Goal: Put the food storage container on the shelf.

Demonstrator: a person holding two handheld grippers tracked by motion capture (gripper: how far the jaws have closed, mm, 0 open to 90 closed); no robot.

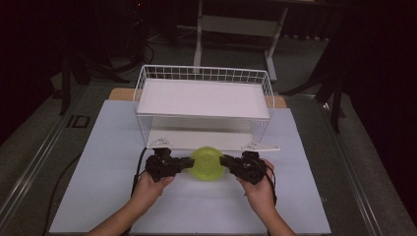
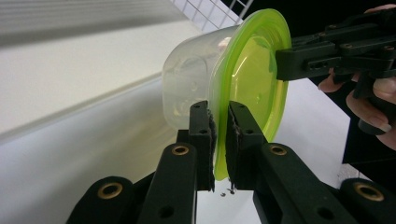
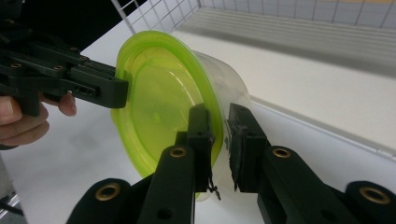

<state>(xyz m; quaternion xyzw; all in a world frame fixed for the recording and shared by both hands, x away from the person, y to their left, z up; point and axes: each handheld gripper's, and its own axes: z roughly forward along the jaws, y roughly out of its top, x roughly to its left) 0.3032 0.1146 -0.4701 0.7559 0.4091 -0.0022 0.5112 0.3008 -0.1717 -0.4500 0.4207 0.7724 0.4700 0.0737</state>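
Plastic container (image 1: 208,163), light and slippery, is clamped at its green rim between left gripper (image 2: 220,140) and right gripper (image 3: 219,144).

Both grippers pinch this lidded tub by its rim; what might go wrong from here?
1. Both grippers, left and right, clamp only the green lid's thin rim, so it may slip or pop off the clear tub.
2. The wire shelf rack stands close ahead; the tub might bump it.
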